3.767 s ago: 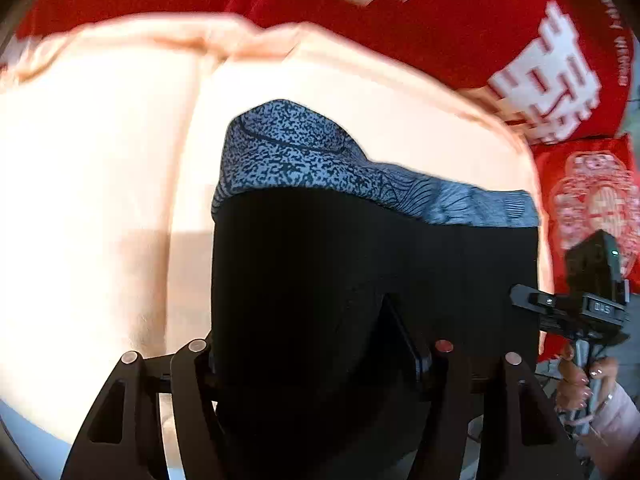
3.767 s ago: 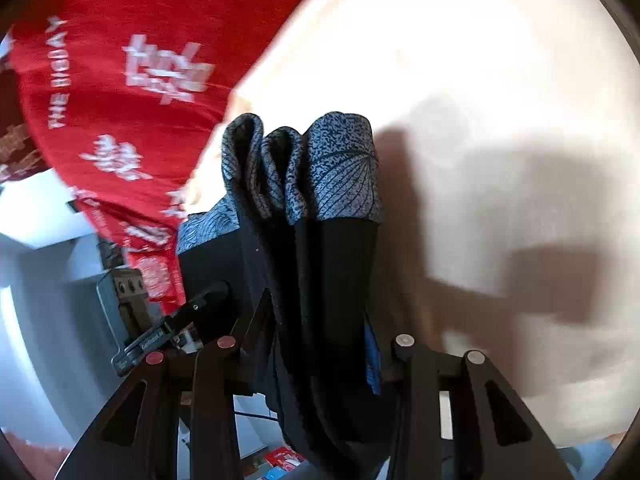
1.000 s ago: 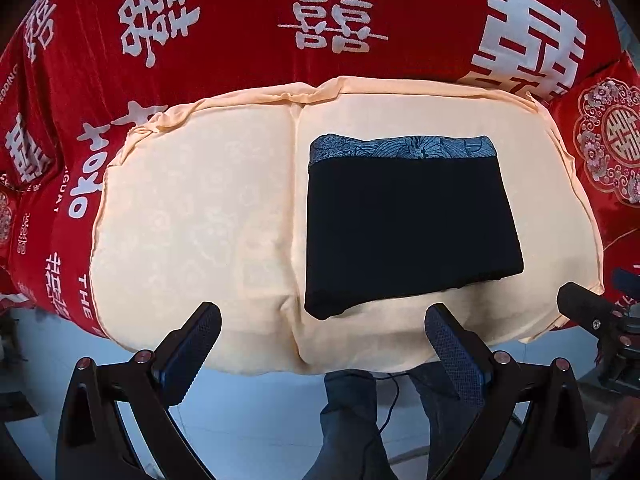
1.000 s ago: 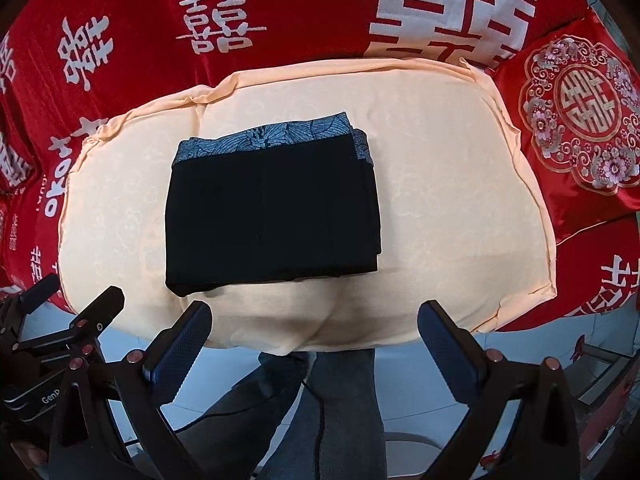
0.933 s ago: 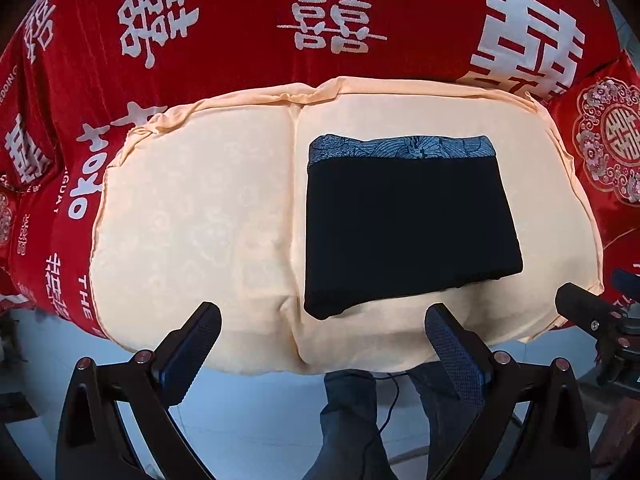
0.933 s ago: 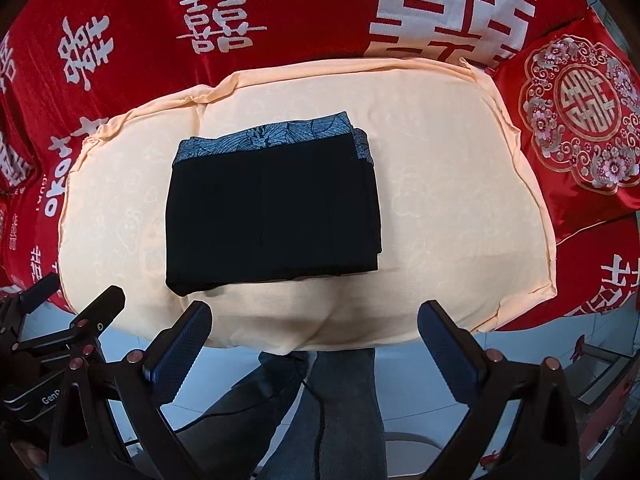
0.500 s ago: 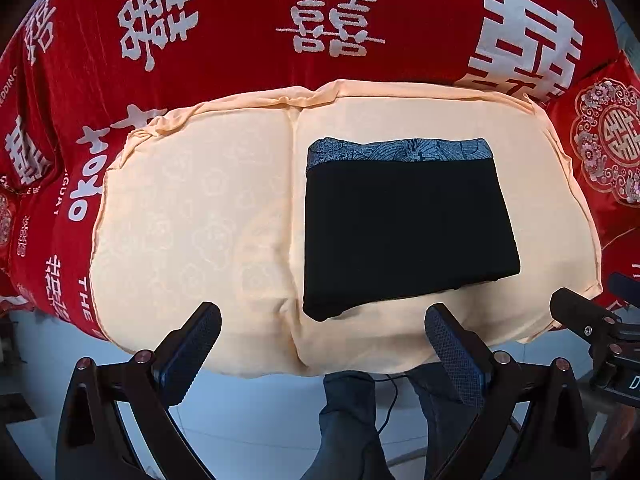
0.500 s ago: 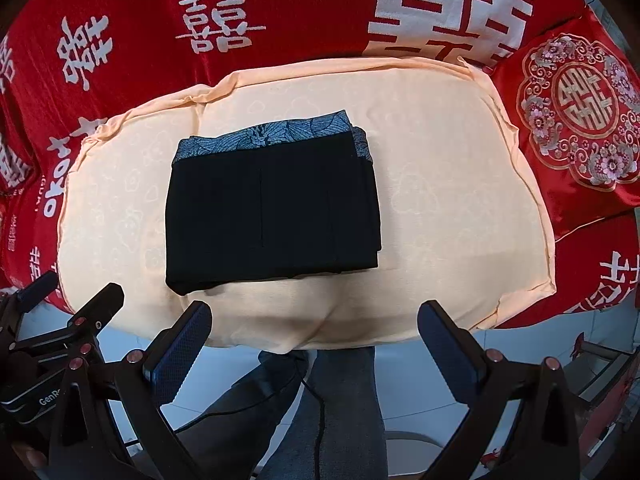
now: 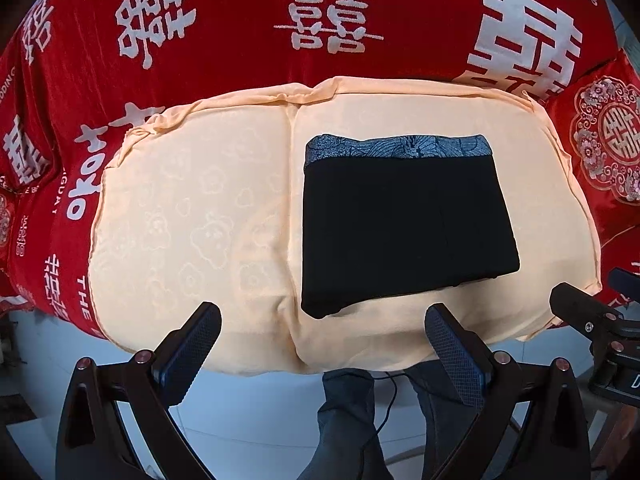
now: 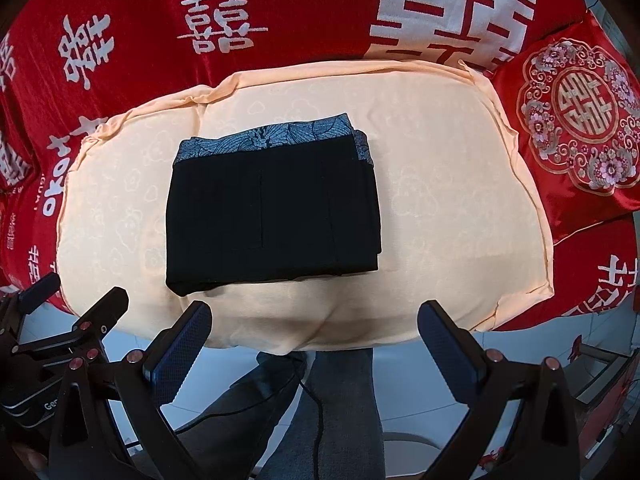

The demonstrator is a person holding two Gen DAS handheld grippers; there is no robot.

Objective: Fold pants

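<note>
The black pants (image 9: 404, 224) lie folded into a flat rectangle on the peach cushion (image 9: 192, 216), with the grey patterned waistband (image 9: 396, 146) at the far edge. They also show in the right wrist view (image 10: 272, 216). My left gripper (image 9: 322, 336) is open and empty, held back off the cushion's near edge. My right gripper (image 10: 314, 328) is open and empty too, also off the near edge. Neither touches the pants.
The cushion rests on a sofa under a red cover with white characters (image 9: 328, 20). A red embroidered pillow (image 10: 576, 120) lies at the right. The person's legs (image 10: 320, 408) and a pale floor show below the cushion edge.
Earlier both grippers were shut on the hanging pants. Now the pants lie folded on the cushion and both grippers are open and drawn back. Little has moved in the last second.
</note>
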